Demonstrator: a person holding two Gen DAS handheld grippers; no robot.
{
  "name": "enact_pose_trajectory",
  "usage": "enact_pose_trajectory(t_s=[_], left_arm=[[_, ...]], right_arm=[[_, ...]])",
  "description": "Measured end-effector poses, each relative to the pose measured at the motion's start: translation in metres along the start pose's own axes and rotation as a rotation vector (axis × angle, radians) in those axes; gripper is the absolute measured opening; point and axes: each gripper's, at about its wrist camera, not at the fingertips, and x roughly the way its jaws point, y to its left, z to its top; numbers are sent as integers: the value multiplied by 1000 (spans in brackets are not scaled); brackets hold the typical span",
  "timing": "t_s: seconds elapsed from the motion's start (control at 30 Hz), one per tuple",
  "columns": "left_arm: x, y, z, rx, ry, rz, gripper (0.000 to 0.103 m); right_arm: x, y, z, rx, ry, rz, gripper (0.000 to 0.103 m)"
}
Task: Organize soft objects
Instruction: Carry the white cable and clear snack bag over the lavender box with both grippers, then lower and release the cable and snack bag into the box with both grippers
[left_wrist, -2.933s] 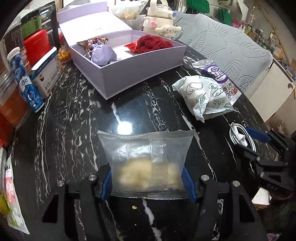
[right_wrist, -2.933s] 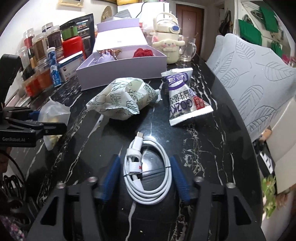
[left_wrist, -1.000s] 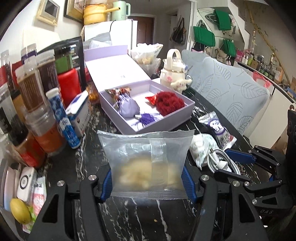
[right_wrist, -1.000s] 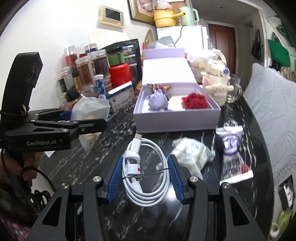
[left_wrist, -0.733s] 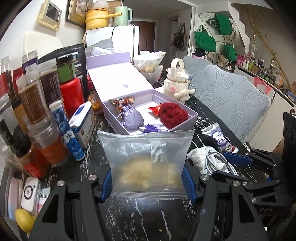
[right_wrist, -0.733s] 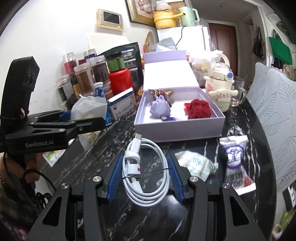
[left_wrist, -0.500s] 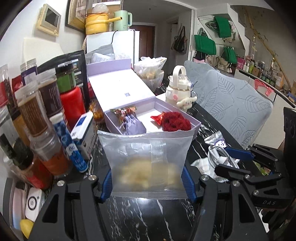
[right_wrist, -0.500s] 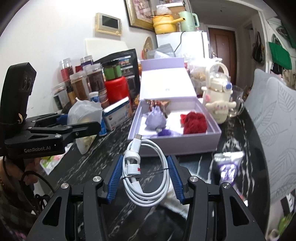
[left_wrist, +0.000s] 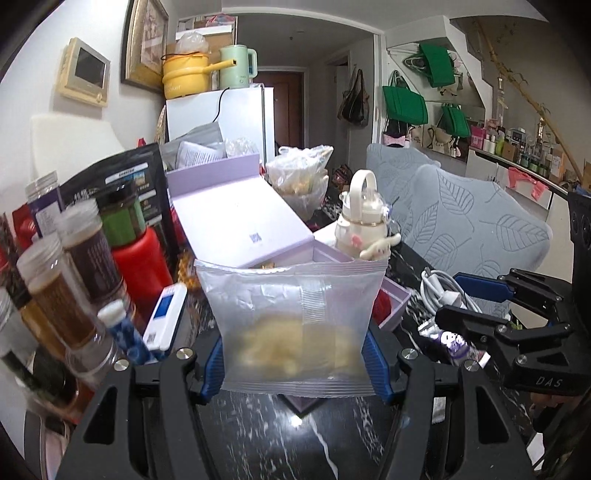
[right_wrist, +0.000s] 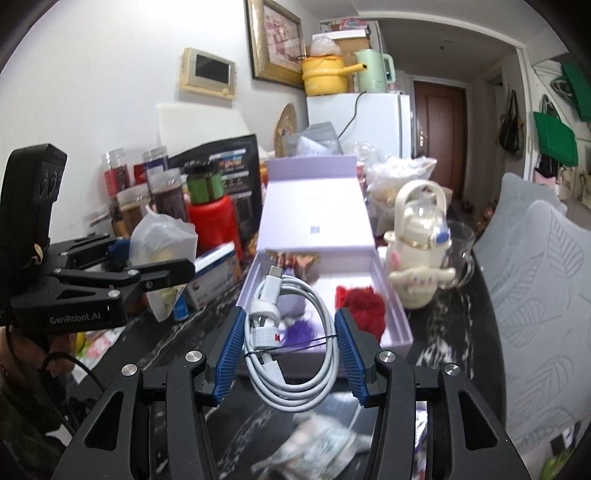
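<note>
My left gripper (left_wrist: 295, 363) is shut on a clear snack bag (left_wrist: 295, 321) with pale yellow pieces and holds it in the air in front of the open lilac box (left_wrist: 395, 306). My right gripper (right_wrist: 291, 354) is shut on a coiled white cable (right_wrist: 291, 343) and holds it raised just before the lilac box (right_wrist: 402, 325). The box holds a red pom-pom (right_wrist: 364, 302), a lilac pouch (right_wrist: 291, 306) and a purple tassel (right_wrist: 297, 332). The left gripper (right_wrist: 122, 273) with the bag shows at the left of the right wrist view.
Jars (left_wrist: 74, 277), a red canister (left_wrist: 140, 266) and a blue-white box (left_wrist: 166, 317) crowd the left. A cream kettle with a plush dog (right_wrist: 421, 254) stands right of the box. A white-green packet (right_wrist: 317, 446) and a purple packet (left_wrist: 454, 341) lie on the black marble table (left_wrist: 295, 435).
Both grippers have lifted their objects off the table and moved forward toward the lilac box. The snack packets have dropped below and behind the right gripper.
</note>
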Motion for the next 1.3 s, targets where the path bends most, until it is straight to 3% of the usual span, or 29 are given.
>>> enact_pose_trajectory(t_s=[0.5, 0.87, 1.13, 1.3], left_arm=[[18, 2, 49, 25, -104, 11, 62], [41, 4, 83, 33, -139, 7, 62], [69, 22, 79, -4, -84, 20, 62], [91, 28, 76, -10, -40, 36, 62]], right_arm=[[22, -27, 58, -13, -83, -20, 49], [41, -36, 87, -25, -117, -26, 49], [70, -47, 89, -8, -91, -7, 49], [93, -50, 84, -9, -26, 7, 49]])
